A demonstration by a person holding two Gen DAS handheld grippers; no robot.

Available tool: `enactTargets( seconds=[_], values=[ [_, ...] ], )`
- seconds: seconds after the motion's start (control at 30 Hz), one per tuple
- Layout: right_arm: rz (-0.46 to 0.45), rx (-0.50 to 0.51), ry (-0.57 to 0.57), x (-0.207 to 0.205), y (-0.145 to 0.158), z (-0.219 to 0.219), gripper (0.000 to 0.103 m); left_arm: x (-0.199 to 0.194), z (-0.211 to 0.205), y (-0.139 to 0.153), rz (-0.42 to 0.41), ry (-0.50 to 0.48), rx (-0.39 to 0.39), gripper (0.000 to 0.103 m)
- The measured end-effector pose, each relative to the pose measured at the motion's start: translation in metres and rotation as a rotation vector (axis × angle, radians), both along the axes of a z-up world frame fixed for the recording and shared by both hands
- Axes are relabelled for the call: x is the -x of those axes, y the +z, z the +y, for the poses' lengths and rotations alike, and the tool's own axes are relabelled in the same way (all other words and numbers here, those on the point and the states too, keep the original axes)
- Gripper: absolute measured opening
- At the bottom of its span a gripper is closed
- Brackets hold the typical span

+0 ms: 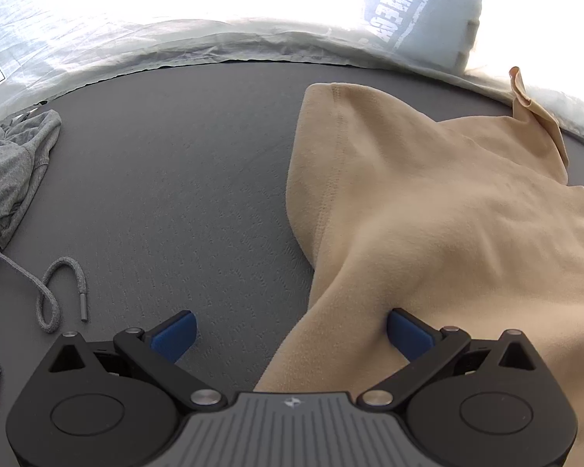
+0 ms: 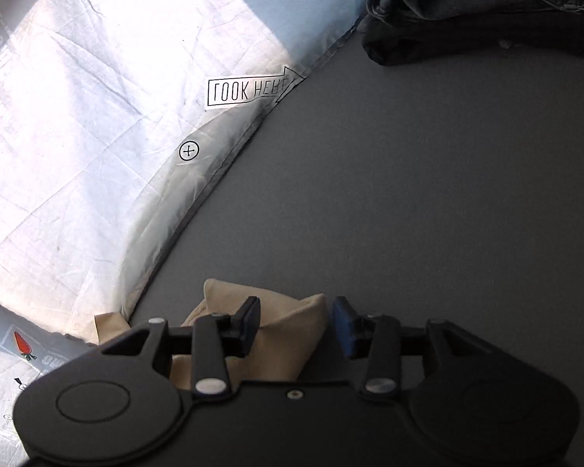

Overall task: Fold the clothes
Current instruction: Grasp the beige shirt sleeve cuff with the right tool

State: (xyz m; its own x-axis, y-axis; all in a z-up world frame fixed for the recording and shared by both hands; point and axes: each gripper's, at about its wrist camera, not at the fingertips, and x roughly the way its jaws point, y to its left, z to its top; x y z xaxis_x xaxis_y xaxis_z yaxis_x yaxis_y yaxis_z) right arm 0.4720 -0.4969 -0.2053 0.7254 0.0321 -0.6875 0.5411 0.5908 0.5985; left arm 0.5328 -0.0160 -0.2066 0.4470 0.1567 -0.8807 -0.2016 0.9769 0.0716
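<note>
Beige fabric of a tan shirt lies spread on the grey mat, a fold running between the wide-open jaws of the left gripper without being pinched. Right gripper is parted over a shirt corner, gripping nothing, dark folded clothes beyond.

Beige garment, rumpled, on grey surface
</note>
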Motion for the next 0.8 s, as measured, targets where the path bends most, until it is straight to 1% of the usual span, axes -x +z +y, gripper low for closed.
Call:
enactTargets(
  seconds=[0.07, 0.1, 0.13, 0.17, 0.23, 0.3, 0.4, 0.43, 0.47, 0.5, 0.53, 0.57, 0.6, 0.67, 0.73, 0.77, 0.8],
  values=[
    [0.026, -0.01, 0.036, -0.01, -0.005, 0.003, 0.04, 0.001, -0.001, -0.001, -0.001, -0.004, -0.009, 0.103],
    [0.022, -0.019, 0.037, -0.012, -0.005, 0.005, 0.033, 0.001, -0.001, -0.001, -0.001, -0.006, -0.015, 0.103],
    [-0.004, -0.029, 0.031, -0.011, -0.003, 0.005, 0.015, 0.001, -0.002, -0.001, 0.0, -0.008, -0.018, 0.103],
    [-0.063, -0.037, 0.032, -0.008, 0.002, 0.005, 0.01, 0.001, -0.001, -0.001, 0.001, -0.011, -0.021, 0.103],
    [-0.139, -0.009, 0.021, 0.0, 0.022, 0.007, 0.01, 0.001, 0.0, -0.002, 0.004, -0.013, -0.02, 0.103],
    [-0.19, 0.052, 0.023, 0.007, 0.052, 0.01, 0.01, 0.001, 0.002, -0.003, 0.004, -0.011, -0.007, 0.103],
    [-0.255, 0.225, 0.043, 0.025, 0.105, 0.029, 0.009, 0.002, 0.006, -0.004, 0.003, -0.005, 0.013, 0.103],
    [-0.288, 0.353, 0.069, 0.034, 0.128, 0.046, 0.009, 0.002, 0.006, -0.004, 0.003, -0.007, 0.014, 0.103],
    [-0.312, 0.491, 0.099, 0.043, 0.145, 0.065, 0.009, 0.002, 0.006, -0.004, 0.002, -0.009, 0.013, 0.103],
    [-0.325, 0.632, 0.13, 0.051, 0.156, 0.083, 0.01, 0.001, 0.005, -0.003, 0.001, -0.012, 0.01, 0.103],
    [-0.323, 0.73, 0.149, 0.055, 0.16, 0.097, 0.011, 0.001, 0.005, -0.003, 0.0, -0.012, 0.008, 0.103],
    [-0.287, 0.775, 0.17, 0.056, 0.157, 0.107, 0.013, 0.001, 0.004, -0.002, -0.002, -0.013, 0.006, 0.103],
    [-0.246, 0.811, 0.193, 0.058, 0.152, 0.117, 0.019, 0.001, 0.004, -0.002, -0.003, -0.011, 0.006, 0.103],
    [-0.129, 0.657, 0.214, 0.054, 0.126, 0.107, 0.029, 0.001, 0.003, -0.001, -0.005, -0.01, 0.007, 0.103],
    [-0.01, 0.484, 0.232, 0.049, 0.099, 0.094, 0.029, 0.001, 0.003, -0.001, -0.004, -0.013, 0.007, 0.103],
    [0.04, 0.411, 0.213, 0.056, 0.083, 0.087, 0.029, 0.001, 0.003, 0.0, -0.003, -0.017, 0.005, 0.103],
    [0.071, 0.387, 0.189, 0.062, 0.074, 0.081, 0.029, 0.001, 0.003, 0.0, -0.003, -0.021, 0.002, 0.103]
  ],
)
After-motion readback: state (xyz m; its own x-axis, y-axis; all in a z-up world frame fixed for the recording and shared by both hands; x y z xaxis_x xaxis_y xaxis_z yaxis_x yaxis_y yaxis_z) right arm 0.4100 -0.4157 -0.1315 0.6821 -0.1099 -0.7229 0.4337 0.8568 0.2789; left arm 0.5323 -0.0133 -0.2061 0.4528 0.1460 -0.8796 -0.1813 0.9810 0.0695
